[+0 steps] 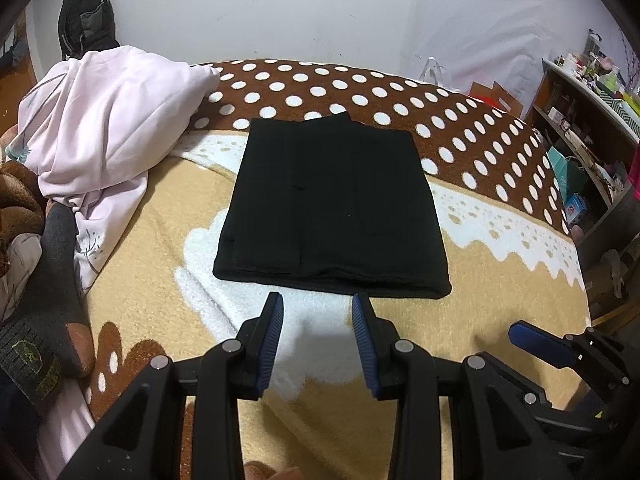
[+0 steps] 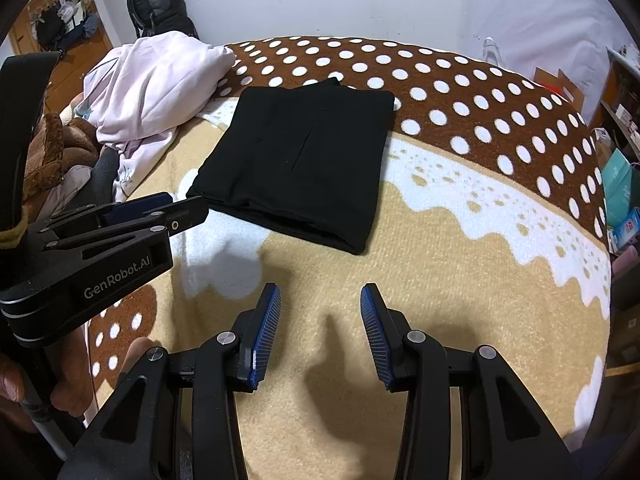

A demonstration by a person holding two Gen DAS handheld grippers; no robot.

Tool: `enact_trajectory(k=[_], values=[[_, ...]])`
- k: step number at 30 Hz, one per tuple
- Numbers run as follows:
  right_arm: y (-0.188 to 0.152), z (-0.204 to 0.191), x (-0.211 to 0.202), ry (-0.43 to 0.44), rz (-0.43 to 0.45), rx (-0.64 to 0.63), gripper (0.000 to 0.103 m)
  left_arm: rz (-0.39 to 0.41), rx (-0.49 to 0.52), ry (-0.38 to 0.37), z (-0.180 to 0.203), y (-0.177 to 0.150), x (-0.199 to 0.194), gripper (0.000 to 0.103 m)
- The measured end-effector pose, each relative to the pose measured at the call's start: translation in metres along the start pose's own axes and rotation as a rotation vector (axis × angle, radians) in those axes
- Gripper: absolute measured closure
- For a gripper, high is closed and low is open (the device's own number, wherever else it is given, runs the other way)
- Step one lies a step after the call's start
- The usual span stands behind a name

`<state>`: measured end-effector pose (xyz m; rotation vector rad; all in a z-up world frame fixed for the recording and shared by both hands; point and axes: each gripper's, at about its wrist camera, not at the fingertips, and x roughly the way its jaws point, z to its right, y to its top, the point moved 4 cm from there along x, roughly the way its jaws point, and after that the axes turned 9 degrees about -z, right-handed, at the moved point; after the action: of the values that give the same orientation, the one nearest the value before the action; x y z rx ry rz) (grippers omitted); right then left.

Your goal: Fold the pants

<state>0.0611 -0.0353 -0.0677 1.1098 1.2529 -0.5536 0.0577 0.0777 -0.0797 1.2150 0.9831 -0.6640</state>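
The black pants (image 1: 330,208) lie folded into a flat, nearly square packet on the blanket (image 1: 460,280) that covers the bed, and this packet serves as the landmark for all other places. Its far edge reaches the brown band with white dots, and its near, thicker fold edge lies on the beige and white part. The left gripper (image 1: 318,308) hangs just in front of this near edge, with its two blue pads apart and nothing between them; it is released and does not touch the cloth. The right gripper (image 2: 320,300) is also released, its jaws spread with only the blanket visible between them, and it stands in front of the packet's near right corner, a little apart from it. In the right wrist view the left gripper appears from the side, close to the packet's near left corner, and a hand (image 2: 68,384) holds its handle. To the left of the pants a pale pink garment (image 1: 108,120) lies crumpled in a heap. Behind that heap a black backpack (image 1: 86,18) leans against the white wall. To the right of the pants, beyond the bed's edge, stands a shelf (image 1: 584,120) full of small things.
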Motion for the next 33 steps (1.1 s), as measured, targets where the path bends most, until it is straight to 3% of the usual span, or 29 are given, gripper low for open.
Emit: enact_trajectory(k=[33], values=[[0.0012,-0.0024,-0.0009,0.005,0.002,-0.004,0.060,-0.006,-0.004,0.009,-0.0016,-0.0004,0.0008,0.065]])
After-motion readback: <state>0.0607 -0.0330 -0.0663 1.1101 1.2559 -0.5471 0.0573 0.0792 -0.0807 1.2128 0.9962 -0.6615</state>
